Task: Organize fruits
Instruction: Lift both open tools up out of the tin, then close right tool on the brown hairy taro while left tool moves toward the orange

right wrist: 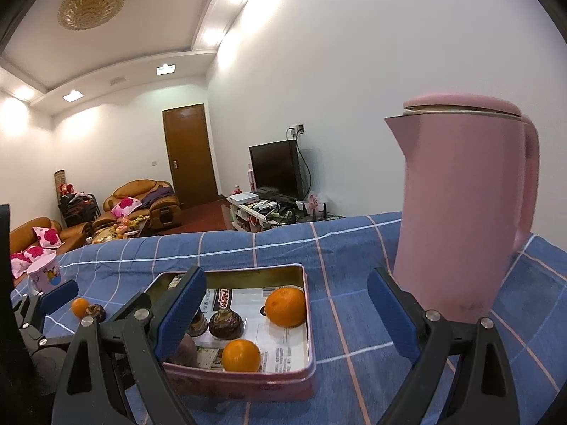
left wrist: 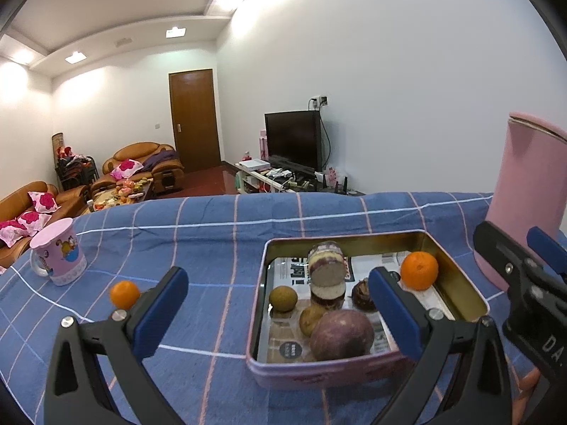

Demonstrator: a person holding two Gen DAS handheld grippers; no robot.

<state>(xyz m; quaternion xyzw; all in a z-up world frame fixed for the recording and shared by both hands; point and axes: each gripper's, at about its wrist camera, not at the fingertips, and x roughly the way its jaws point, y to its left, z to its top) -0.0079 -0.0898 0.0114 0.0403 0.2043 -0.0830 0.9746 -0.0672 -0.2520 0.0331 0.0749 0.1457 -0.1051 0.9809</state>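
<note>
A pink tin box lined with newspaper sits on the blue checked cloth. It holds an orange, a purple passion fruit, brown round fruits and a dark chestnut-like fruit. A small orange lies on the cloth left of the box. My left gripper is open and empty over the box's left side. In the right wrist view the box holds two oranges and a dark fruit. My right gripper is open and empty above it.
A tall pink kettle stands right of the box, also in the left wrist view. A pink cartoon mug stands at the far left. A dark fruit and the small orange lie left of the box.
</note>
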